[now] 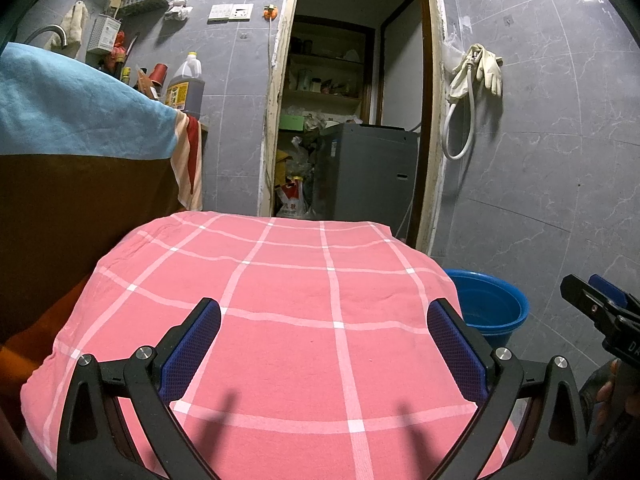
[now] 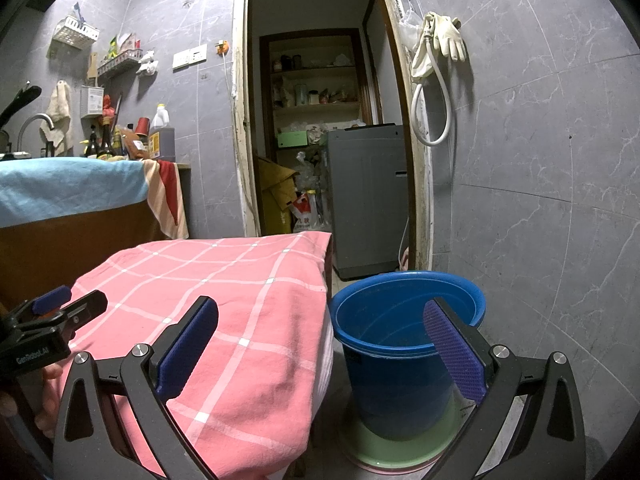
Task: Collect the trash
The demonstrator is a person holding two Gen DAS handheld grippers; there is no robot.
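Note:
A pink checked cloth (image 1: 288,320) covers a low table; no loose trash shows on it in either view. My left gripper (image 1: 324,312) hovers over the near part of the cloth, open, nothing between its blue pads. My right gripper (image 2: 320,312) is open too, straddling the cloth's right edge (image 2: 316,320) and a blue bucket (image 2: 400,344). The bucket stands on the floor to the right of the table, on a green lid or dish (image 2: 400,452); its inside looks dark and I cannot tell what it holds. Each gripper appears at the edge of the other's view: right gripper (image 1: 596,304), left gripper (image 2: 60,312).
A counter under a blue towel (image 1: 72,108) stands to the left, with bottles and a large oil jug (image 1: 186,84) on it. Straight ahead an open doorway shows a grey appliance (image 1: 364,172), shelves and bags. Tiled wall with hanging gloves (image 1: 486,68) and hose on the right.

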